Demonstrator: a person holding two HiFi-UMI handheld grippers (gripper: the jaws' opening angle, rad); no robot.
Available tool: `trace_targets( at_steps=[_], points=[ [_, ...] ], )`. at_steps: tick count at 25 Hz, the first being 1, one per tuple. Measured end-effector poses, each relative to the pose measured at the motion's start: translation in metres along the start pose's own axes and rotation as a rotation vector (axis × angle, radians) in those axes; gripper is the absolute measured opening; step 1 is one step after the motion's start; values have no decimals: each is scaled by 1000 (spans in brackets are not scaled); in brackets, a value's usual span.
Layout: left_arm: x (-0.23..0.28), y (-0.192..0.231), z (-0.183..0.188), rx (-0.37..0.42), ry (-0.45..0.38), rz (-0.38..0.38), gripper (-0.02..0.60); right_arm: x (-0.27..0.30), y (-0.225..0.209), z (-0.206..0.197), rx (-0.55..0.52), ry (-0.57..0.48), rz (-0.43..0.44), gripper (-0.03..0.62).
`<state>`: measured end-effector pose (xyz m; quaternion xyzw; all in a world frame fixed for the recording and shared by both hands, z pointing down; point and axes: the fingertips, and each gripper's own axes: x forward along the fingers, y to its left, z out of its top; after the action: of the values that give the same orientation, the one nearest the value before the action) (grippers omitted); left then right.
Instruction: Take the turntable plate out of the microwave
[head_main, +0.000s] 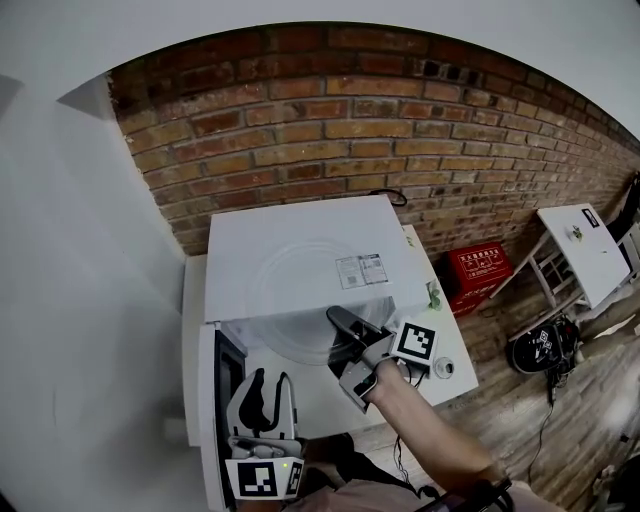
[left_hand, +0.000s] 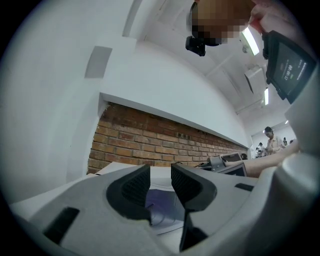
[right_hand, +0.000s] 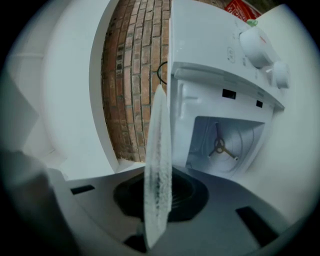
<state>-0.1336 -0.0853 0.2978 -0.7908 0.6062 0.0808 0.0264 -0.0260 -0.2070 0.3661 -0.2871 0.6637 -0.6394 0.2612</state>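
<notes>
The clear glass turntable plate is outside the white microwave, held flat in front of its open cavity. My right gripper is shut on the plate's near rim. In the right gripper view the plate stands edge-on between the jaws. Beyond it is the open cavity with its bare three-armed roller hub. My left gripper hangs low at the left beside the swung-out door. In its own view the left gripper is open with a narrow gap and nothing in it.
The microwave stands on a white table against a brick wall. A small green bottle stands by the microwave's right side. On the floor to the right are a red crate, a white side table and a black bag.
</notes>
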Motion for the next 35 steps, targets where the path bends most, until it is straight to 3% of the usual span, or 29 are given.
trace_targets(
  at_steps=[6,14,19,23,26,29,35],
  points=[
    [4,3,-2,0,4,9,138,5,3,4,-35,21,26,41],
    [12,-10,-5,3,5,-17,138,1,11,3,-93,46,75,120],
    [16,-17,-6,7,9,-31,138,-2,11,3,-122,55,75,123],
    [21,-19,-8,3,6,-39,138,-16,11,-7,-106,78,81,166],
    [23,-22,-11,-2,7,-48,138,-33,7,-20,-89,96,61,151],
    [24,-25,-12,-4,7,-54,138,-44,1,-25,-66,101,39,38],
    [23,-22,-15,0,13,-45,138,-33,-6,-18,-15,90,36,38]
  ],
)
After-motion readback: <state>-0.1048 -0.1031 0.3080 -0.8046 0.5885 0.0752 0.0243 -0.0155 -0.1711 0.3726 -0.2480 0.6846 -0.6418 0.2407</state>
